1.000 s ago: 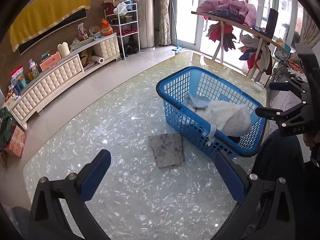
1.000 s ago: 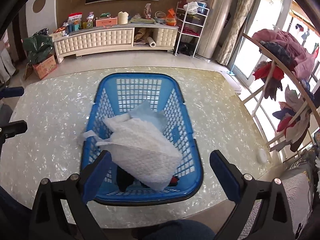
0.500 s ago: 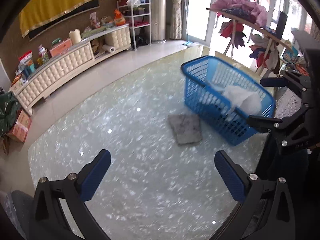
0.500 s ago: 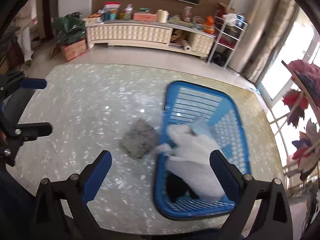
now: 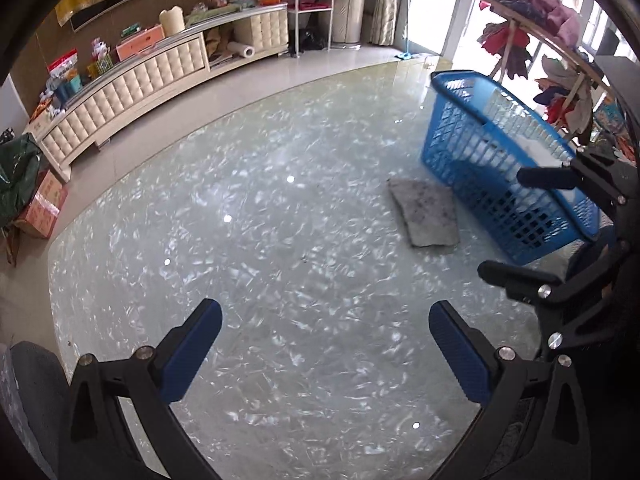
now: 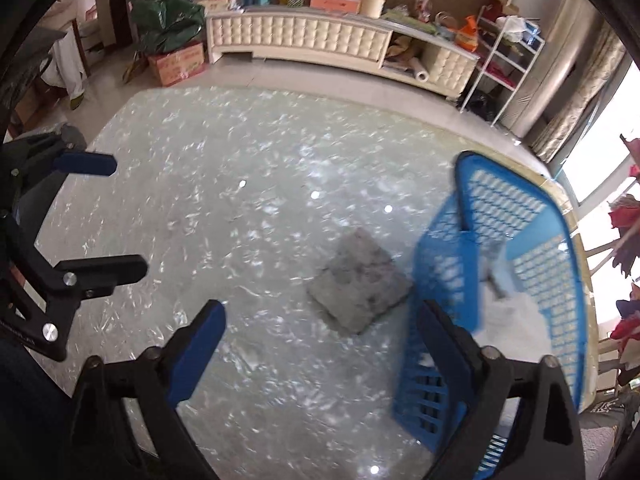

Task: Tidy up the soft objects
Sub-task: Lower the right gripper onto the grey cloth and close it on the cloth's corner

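- The left tool [image 5: 325, 344] hangs over a glossy, pearl-patterned worktop [image 5: 280, 240], its blue-padded jaws spread wide with nothing between them.
- The right tool [image 6: 322, 340] points steeply down at the same worktop; its jaws have just been closing a little but stand wide apart, nothing between them.
- A folded grey cloth [image 6: 360, 286] lies flat on the worktop just beside the long wall of a blue plastic laundry basket [image 6: 520, 216], ahead of the right tool's fingers and untouched.
- In the left wrist view the grey cloth [image 5: 426, 216] sits close against the basket [image 5: 460, 136]; whether the two touch is hard to tell.
- A white fabric [image 6: 516, 320] is heaped inside the basket, blurred in both views.
- Beyond the worktop a cream tufted cabinet [image 6: 304, 36] lines the wall, cluttered on top, and clothes hang on a rack [image 5: 532, 12] by the window.
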Motion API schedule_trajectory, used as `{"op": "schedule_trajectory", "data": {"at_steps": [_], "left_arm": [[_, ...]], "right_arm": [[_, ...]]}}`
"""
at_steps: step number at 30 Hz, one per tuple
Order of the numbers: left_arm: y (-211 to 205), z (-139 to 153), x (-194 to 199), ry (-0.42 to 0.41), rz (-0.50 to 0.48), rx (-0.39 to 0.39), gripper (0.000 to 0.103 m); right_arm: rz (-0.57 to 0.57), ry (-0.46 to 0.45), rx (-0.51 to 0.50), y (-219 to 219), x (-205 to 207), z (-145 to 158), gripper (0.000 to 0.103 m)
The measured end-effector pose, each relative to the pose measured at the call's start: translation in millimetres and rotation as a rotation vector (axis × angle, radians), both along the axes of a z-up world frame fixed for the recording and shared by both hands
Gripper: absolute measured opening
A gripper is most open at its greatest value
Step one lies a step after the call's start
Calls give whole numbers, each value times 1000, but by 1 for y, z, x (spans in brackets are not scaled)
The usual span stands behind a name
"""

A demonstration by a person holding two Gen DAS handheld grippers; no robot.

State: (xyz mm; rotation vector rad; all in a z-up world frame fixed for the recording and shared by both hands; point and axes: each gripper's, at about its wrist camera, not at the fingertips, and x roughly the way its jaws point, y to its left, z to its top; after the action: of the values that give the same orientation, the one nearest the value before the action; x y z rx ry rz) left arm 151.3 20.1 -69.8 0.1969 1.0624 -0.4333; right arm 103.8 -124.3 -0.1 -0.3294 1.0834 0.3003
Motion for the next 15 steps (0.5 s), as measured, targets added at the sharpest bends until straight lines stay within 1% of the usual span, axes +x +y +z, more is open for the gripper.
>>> {"op": "schedule_trajectory", "data": {"at_steps": [6, 10, 13, 15], "left_arm": [[4, -26, 10, 49, 24, 31, 103], [6, -40, 18, 81, 49, 54, 103], [10, -45, 25, 87, 85, 38, 103], [10, -46, 27, 80, 97, 41, 103]], "right_arm": [[12, 43, -9, 15, 10, -22, 90], [-31, 80, -26, 13, 22, -43, 90], [-79, 98, -27, 7, 31, -53, 90], [-97, 103, -20, 4, 36, -57, 90]]}}
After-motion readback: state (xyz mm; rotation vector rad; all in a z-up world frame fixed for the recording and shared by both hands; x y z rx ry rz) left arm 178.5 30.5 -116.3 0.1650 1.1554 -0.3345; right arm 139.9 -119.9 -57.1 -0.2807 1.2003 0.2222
